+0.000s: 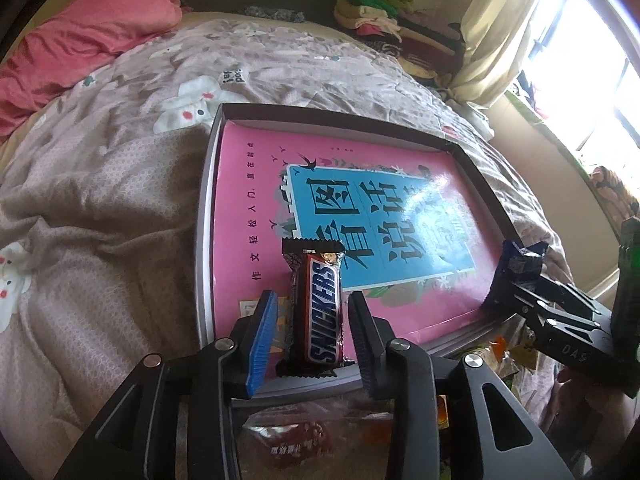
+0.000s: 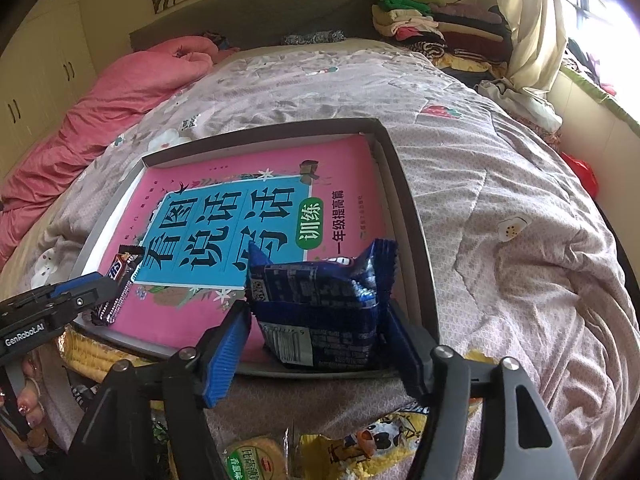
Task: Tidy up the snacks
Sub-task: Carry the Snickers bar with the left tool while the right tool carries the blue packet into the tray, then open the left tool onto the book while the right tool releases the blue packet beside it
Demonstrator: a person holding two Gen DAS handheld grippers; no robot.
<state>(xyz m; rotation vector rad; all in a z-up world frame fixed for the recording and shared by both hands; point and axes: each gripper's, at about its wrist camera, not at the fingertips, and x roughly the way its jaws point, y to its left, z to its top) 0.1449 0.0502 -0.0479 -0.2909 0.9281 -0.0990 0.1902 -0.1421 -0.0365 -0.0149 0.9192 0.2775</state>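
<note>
Left wrist view showed the left gripper (image 1: 312, 312) spread beside the brown Snickers bar (image 1: 318, 308) at six o'clock of the shallow grey cardboard tray (image 1: 204, 216); the right gripper (image 2: 320, 340), parted, flanked the dark blue crinkled snack packet (image 2: 320, 304); both should lift straight clear without dragging wrappers.

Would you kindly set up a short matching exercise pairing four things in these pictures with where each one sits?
Things:
1. Snickers bar
2. blue snack packet
3. pink book
4. folded clothes

Places:
A. lining the bottom of the box lid
B. between the left claw's fingers, at the lid's near left corner
C. stacked at the far right of the bed
D. between the right claw's fingers, at the lid's near right corner

Pairs: 1-B, 2-D, 3-A, 4-C
</note>
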